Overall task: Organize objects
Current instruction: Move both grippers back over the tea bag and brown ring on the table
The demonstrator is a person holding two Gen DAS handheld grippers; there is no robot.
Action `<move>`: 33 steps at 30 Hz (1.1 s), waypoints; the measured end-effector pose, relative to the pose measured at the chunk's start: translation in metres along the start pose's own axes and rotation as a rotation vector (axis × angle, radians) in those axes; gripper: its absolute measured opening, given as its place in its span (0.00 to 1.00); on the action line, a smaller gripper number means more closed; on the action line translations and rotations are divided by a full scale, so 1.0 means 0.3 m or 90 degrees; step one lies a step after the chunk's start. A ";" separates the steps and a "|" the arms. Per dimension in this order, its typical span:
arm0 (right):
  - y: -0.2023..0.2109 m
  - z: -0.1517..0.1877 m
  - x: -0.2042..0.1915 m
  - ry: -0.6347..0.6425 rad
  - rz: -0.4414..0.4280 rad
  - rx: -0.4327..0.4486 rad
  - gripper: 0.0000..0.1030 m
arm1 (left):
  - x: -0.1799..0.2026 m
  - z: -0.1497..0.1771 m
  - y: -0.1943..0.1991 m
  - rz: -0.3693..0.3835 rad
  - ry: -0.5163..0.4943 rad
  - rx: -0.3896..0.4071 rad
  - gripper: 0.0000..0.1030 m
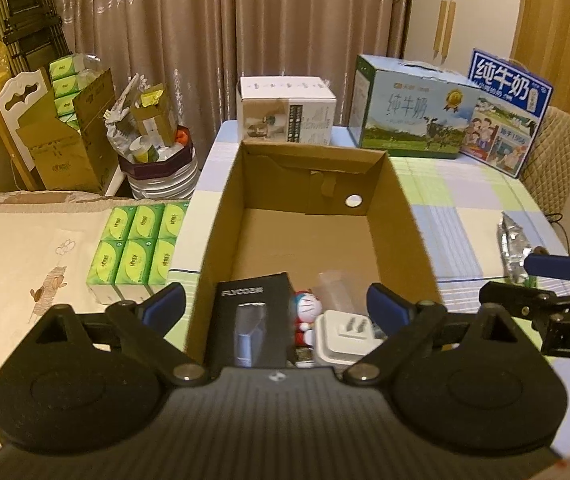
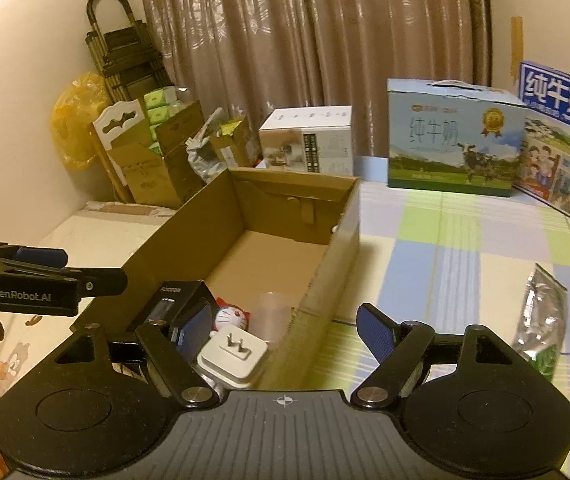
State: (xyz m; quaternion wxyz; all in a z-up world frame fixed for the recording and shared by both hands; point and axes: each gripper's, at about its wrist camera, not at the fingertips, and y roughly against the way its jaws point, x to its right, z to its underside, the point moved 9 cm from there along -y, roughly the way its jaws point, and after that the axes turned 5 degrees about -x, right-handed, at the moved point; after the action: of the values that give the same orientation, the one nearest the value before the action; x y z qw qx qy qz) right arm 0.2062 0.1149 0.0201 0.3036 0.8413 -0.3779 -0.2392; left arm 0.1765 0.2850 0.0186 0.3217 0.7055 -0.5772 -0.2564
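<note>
Inside the cardboard box [image 1: 313, 240], at its near end, lie a black carton [image 1: 251, 316], toy figure [image 1: 305, 312] and white plug [image 1: 345, 336]. Both the left gripper [image 1: 277, 308] and right gripper [image 2: 285, 328] gape empty above that end.

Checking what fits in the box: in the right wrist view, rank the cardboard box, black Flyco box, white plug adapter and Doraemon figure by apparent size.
1. cardboard box
2. white plug adapter
3. black Flyco box, partly hidden behind the gripper finger, so its rank against the adapter is unsure
4. Doraemon figure
</note>
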 end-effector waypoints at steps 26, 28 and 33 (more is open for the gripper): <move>0.458 0.206 0.377 -0.109 0.103 0.045 0.75 | 0.418 0.103 0.222 0.092 -0.033 0.031 0.99; 0.491 0.233 0.426 -0.123 0.117 0.047 0.75 | 0.462 0.112 0.218 0.108 -0.043 0.024 0.99; 0.556 0.296 0.559 -0.166 0.151 0.046 0.75 | 0.577 0.127 0.213 0.142 -0.072 0.017 0.99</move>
State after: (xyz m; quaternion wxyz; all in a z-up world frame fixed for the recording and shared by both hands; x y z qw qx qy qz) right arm 0.1688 -0.1339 0.0440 0.2473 0.7631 -0.5191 -0.2950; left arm 0.1420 0.1013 0.0429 0.3059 0.6255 -0.6725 -0.2508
